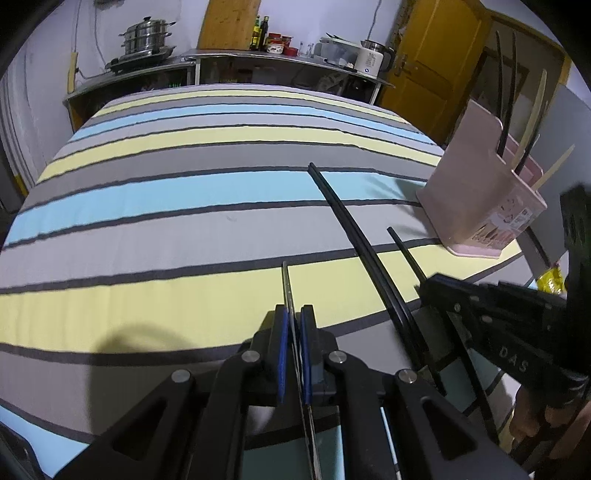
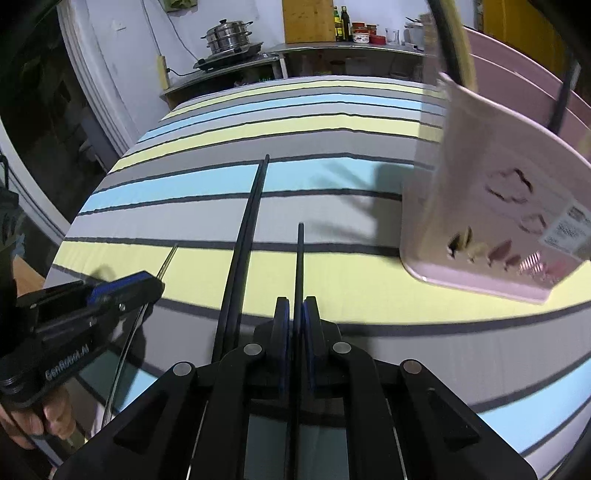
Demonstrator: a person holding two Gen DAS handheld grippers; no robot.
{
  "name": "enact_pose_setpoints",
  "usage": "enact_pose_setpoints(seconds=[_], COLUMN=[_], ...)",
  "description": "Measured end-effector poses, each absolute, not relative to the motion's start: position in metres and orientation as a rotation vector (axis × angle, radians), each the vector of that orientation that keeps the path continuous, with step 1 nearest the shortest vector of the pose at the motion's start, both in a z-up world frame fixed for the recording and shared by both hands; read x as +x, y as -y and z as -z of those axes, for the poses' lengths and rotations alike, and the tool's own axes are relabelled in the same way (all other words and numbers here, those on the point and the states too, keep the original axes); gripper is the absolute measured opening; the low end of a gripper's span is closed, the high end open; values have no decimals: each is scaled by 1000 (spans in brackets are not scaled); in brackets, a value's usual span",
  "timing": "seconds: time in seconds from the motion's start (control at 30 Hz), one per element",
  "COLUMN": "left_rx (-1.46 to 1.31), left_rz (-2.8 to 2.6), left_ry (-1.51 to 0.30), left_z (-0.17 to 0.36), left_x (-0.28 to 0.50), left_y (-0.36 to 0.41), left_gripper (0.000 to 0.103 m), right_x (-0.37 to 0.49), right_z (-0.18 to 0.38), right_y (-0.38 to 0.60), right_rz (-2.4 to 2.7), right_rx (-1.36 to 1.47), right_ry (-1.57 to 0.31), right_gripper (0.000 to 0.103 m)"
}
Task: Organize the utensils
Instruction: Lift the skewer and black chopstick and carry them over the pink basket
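Observation:
My left gripper (image 1: pixel 293 308) is shut on a thin metal utensil (image 1: pixel 286 280) that pokes out ahead of its blue pads. The same left gripper (image 2: pixel 147 282) sits at the left of the right wrist view. My right gripper (image 2: pixel 296 301) is shut on a single black chopstick (image 2: pixel 300 258) that points straight ahead; this right gripper (image 1: pixel 421 284) shows at the right of the left wrist view. A pair of black chopsticks (image 1: pixel 347 218) lies on the striped cloth (image 1: pixel 147 206) between the two grippers. A pink utensil holder (image 2: pixel 498 206) stands to the right, close to the right gripper, with several chopsticks upright in it.
The striped cloth covers the whole table (image 2: pixel 332 122). Behind it runs a metal counter (image 1: pixel 236 59) with a steel steamer pot (image 1: pixel 147 35), bottles, jars and a white kettle (image 1: pixel 371 59). A yellow door (image 1: pixel 436 55) is at the back right. A hand (image 2: pixel 33 421) holds the left gripper's handle.

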State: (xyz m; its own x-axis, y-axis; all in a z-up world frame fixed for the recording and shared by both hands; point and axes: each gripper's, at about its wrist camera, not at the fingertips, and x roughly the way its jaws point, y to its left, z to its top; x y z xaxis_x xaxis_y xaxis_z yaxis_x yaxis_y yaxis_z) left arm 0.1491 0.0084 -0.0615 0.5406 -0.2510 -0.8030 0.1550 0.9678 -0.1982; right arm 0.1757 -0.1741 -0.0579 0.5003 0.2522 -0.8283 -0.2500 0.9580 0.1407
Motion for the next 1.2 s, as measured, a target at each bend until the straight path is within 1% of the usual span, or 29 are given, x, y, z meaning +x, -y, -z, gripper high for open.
enact_pose_setpoints(seconds=[0.2,0.33,0.43,0.93,1.2], left_rx=[-43,-73,-78,-88,-71], left_rz=[239,244,249,324,357], left_ry=[-981,-1002,-981,-793,-727], left_z=[61,58,50,-46,-80], left_x=[155,157,150,118,105], left_y=[0,-2,-2,-3,7], left_gripper=[7,5,5,5,5], right_x=[186,185,179,135,116], right_z=[57,53,42,-50,-80], right_y=[170,175,180,207,218], right_rz=[-310,-318,-326,-329,-325], right_rx=[-4,19,33,80,98], right_ry=[-1011,-1012,-985,-782,-707], right_gripper=[6,6,6,5,5])
